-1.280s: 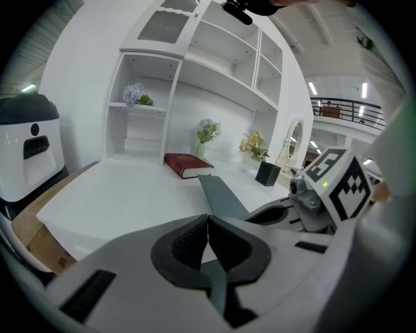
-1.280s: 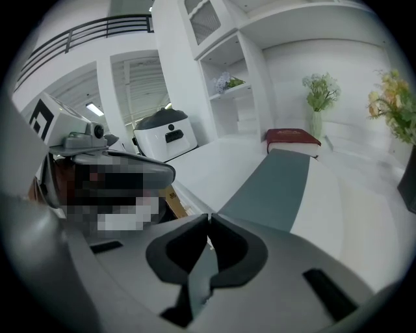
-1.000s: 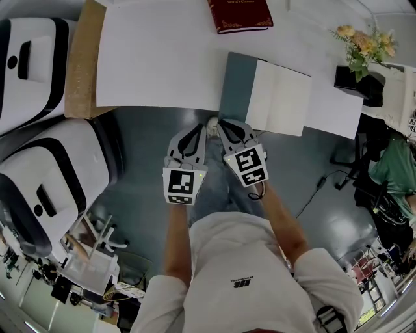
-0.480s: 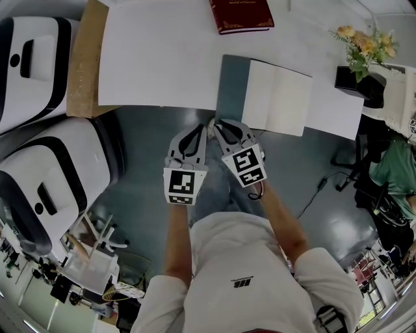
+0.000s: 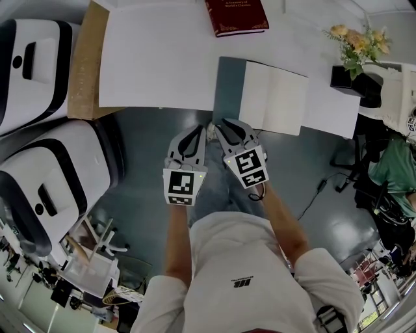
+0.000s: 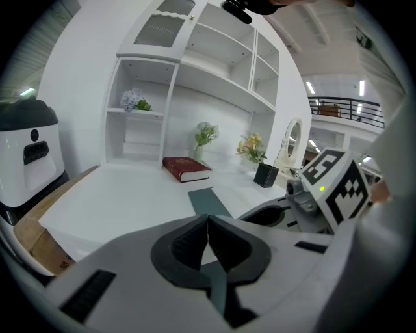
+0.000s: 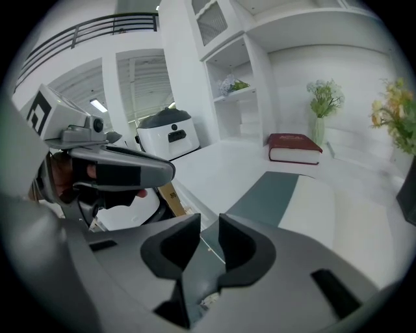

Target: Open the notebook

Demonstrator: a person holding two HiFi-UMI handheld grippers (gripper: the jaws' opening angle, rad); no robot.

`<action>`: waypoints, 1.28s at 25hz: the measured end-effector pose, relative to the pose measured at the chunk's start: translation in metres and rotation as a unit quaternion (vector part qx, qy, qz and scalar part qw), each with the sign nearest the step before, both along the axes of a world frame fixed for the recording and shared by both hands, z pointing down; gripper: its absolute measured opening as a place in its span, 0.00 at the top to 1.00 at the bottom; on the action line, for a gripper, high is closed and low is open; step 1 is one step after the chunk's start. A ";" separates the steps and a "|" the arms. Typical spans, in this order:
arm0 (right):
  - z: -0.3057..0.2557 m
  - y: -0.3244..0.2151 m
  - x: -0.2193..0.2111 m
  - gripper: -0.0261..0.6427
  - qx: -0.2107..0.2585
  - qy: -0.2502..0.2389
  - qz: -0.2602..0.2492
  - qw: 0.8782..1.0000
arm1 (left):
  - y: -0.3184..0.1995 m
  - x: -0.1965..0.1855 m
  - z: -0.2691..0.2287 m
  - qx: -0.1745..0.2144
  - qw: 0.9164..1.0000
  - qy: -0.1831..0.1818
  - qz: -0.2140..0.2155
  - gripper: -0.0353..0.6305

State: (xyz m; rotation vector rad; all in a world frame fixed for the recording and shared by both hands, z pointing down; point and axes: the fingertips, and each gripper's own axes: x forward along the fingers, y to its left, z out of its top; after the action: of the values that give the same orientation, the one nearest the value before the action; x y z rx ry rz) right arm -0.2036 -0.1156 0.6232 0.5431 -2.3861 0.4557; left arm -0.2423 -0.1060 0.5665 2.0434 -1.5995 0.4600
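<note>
The notebook point(image 5: 270, 97) lies open on the white table point(image 5: 156, 58), upper centre-right of the head view, teal cover folded left, blank pages to the right. Just below its near edge, the right gripper point(image 5: 224, 125) has just been opening its jaws, nothing between them. Beside it, the left gripper point(image 5: 198, 130) is clenched and empty. A red book point(image 5: 237, 16) sits further up.

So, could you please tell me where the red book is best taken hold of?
Probably its near edge, approached low from the person's side: the red book lies flat and closed on the table, and its thick edge faces that way.
</note>
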 end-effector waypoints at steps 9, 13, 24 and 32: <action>-0.042 -0.017 0.029 0.89 0.046 -0.009 0.034 0.998 | -0.008 0.015 -0.021 0.019 1.000 -0.003 0.017 0.95; -0.068 -0.026 0.045 0.89 0.071 -0.013 0.053 0.996 | -0.013 0.025 -0.031 0.028 0.999 -0.002 0.032 0.95; -0.102 -0.036 0.077 0.90 0.099 -0.015 0.098 0.990 | -0.023 0.044 -0.051 0.040 0.997 0.002 0.063 0.95; -0.109 -0.038 0.085 0.90 0.103 -0.012 0.113 0.988 | -0.029 0.053 -0.058 0.043 0.995 0.002 0.085 0.95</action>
State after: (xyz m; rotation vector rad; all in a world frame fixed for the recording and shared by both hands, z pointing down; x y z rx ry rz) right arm -0.1188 -0.1533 0.5144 0.9119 -2.4201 0.3137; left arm -0.1890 -0.1347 0.5082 2.2548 -1.4726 0.4528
